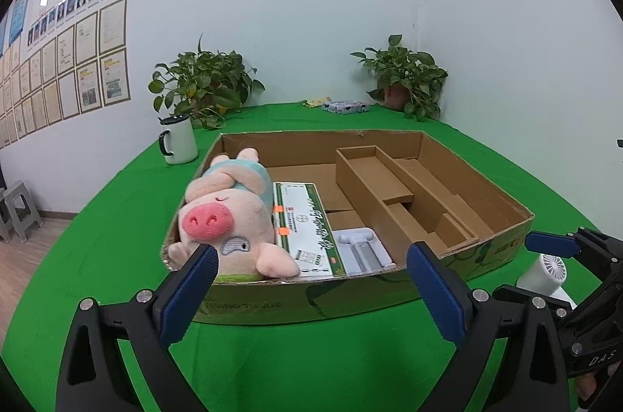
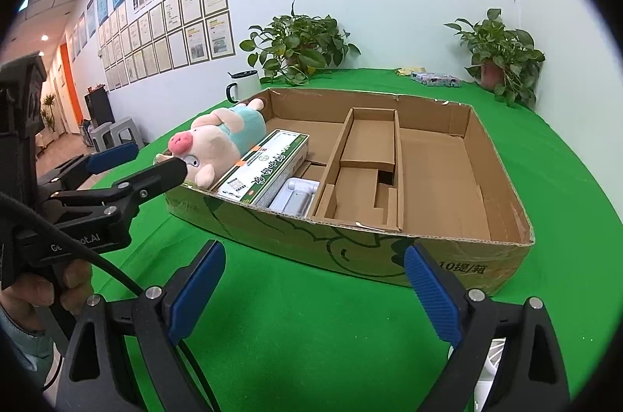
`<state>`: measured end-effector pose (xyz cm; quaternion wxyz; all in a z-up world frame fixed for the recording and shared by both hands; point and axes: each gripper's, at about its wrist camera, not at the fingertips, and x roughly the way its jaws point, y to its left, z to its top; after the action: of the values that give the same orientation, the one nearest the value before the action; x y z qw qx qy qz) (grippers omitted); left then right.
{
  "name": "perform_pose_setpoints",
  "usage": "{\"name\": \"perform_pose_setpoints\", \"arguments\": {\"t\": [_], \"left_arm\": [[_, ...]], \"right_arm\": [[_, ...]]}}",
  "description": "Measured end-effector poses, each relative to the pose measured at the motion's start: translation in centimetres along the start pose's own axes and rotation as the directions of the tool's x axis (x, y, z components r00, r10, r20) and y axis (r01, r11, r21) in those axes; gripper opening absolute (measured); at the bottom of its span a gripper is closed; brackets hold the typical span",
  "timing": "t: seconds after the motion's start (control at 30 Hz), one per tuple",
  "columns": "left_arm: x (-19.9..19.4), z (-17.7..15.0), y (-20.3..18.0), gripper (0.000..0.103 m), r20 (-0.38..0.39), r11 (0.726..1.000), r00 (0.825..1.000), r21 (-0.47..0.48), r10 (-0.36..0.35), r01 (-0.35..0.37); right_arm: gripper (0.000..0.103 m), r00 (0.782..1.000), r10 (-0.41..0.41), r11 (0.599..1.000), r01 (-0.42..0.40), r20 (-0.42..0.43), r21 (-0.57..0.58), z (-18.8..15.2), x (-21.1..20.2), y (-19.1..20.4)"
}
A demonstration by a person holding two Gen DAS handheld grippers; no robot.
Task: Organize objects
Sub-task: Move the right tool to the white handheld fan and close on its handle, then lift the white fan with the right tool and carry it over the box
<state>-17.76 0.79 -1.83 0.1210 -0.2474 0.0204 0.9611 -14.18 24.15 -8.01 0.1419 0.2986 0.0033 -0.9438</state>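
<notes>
A shallow cardboard box [image 1: 502, 201] [image 2: 486, 252] lies on the green table. Its left end holds a pink plush pig [image 1: 229, 217] [image 2: 218, 139], a long white-and-green carton [image 1: 307, 229] [image 2: 268, 166] and a grey device in a tray [image 1: 362, 248] [image 2: 296, 198]. Cardboard dividers [image 1: 373, 186] [image 2: 370, 159] split the middle. A white handheld fan [image 1: 547, 273] lies on the table right of the box, under my right gripper; only its edge [image 2: 494, 369] shows in the right wrist view. My left gripper [image 1: 311, 291] [image 2: 148, 159] is open and empty before the pig. My right gripper [image 2: 315, 295] [image 1: 553, 244] is open and empty.
A white mug with a black handle [image 1: 177, 141] [image 2: 245, 85] stands left of the box. Two potted plants [image 1: 206, 85] [image 1: 405, 77] stand at the back by the wall. A tissue pack [image 1: 344, 107] [image 2: 436, 79] lies between them. Stools [image 1: 19, 209] stand on the floor at left.
</notes>
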Motion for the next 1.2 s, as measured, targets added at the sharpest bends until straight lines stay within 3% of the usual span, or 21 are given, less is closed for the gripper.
{"name": "perform_pose_setpoints", "arguments": {"t": [0.27, 0.4, 0.6, 0.7, 0.77, 0.93, 1.03, 1.1, 1.13, 1.17, 1.2], "left_arm": [[1.2, -1.2, -2.6, 0.098, -0.1, 0.994, 0.99, 0.025, -0.102, 0.105], [1.8, -3.3, -4.8, 0.098, -0.209, 0.982, 0.961, 0.014, -0.181, 0.188], [1.4, -5.8, -8.1, 0.098, -0.267, 0.965, 0.932, 0.025, -0.246, 0.261], [1.6, -6.4, -8.6, 0.098, -0.3, 0.958, 0.914, -0.007, -0.274, 0.286], [1.4, -6.7, -8.5, 0.098, -0.31, 0.959, 0.91, -0.022, -0.277, 0.284], [1.3, -6.6, -7.0, 0.098, -0.349, 0.951, 0.885, -0.095, -0.309, 0.295], [1.6, -6.3, -5.6, 0.098, -0.372, 0.93, 0.853, -0.184, -0.367, 0.319], [2.0, -6.0, -5.0, 0.098, -0.379, 0.914, 0.834, -0.228, -0.401, 0.336], [2.2, -5.9, -4.8, 0.098, -0.383, 0.906, 0.825, -0.247, -0.416, 0.342], [2.4, -5.9, -4.7, 0.098, -0.388, 0.901, 0.816, -0.261, -0.428, 0.348], [2.8, -5.8, -4.6, 0.098, -0.395, 0.887, 0.799, -0.286, -0.454, 0.363]], "right_arm": [[0.094, 0.997, -0.071, 0.996, 0.073, -0.043, 0.057, -1.4, -2.1, -3.3], [0.094, 0.981, -0.137, 0.981, 0.153, -0.134, 0.12, -4.5, -3.4, -7.3], [0.091, 0.952, -0.15, 0.96, 0.205, -0.267, 0.193, -8.6, -5.0, -10.6], [0.065, 0.929, -0.175, 0.954, 0.242, -0.326, 0.178, -10.0, -4.4, -9.9], [0.034, 0.919, -0.206, 0.949, 0.272, -0.337, 0.163, -10.4, -4.2, -9.2], [0.036, 0.928, -0.175, 0.959, 0.236, -0.329, 0.155, -10.6, -3.5, -6.4], [0.036, 0.944, -0.099, 0.972, 0.16, -0.314, 0.174, -10.5, -3.1, -4.4], [0.049, 0.952, -0.045, 0.975, 0.107, -0.303, 0.193, -10.4, -2.7, -3.2], [0.074, 0.955, -0.013, 0.979, 0.073, -0.297, 0.19, -10.3, -2.6, -2.4], [0.086, 0.958, -0.003, 0.983, 0.056, -0.286, 0.177, -10.2, -2.7, -1.9], [0.086, 0.964, -0.008, 0.986, 0.051, -0.265, 0.156, -10.2, -3.0, -1.3]]}}
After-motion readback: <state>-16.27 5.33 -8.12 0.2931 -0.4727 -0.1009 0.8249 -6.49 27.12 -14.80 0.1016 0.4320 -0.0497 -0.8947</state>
